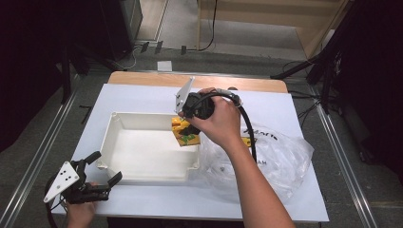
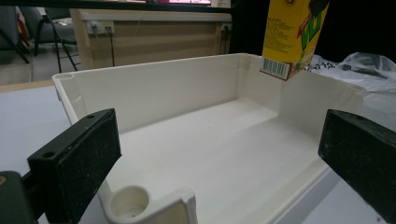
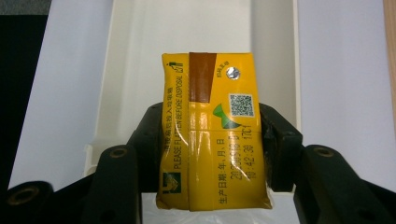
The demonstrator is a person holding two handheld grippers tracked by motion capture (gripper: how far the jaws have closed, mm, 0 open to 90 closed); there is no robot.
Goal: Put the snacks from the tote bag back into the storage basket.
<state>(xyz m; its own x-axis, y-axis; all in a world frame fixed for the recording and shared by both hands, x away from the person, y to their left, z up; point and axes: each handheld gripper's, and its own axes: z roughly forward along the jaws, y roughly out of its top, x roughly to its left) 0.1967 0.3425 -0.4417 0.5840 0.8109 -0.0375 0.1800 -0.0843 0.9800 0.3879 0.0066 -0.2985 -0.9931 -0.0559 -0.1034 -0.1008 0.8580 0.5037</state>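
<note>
The yellow drink carton [image 3: 211, 133] hung over the right-hand end of the white plastic tray [image 1: 142, 148], just above its rim and clear of the floor of the tray. I had my right gripper [image 1: 188, 124] clamped on the carton, one black pad on each narrow side, with the printed top face towards that gripper's camera. In the left gripper view the carton's barcode corner [image 2: 289, 37] showed above the tray's far wall. My left gripper [image 1: 102, 167] stood at the tray's near left corner, jaws spread wide with nothing between them. A crumpled clear plastic bag [image 1: 275, 161] lay on the counter [image 1: 142, 95] just to the right of the tray.
</note>
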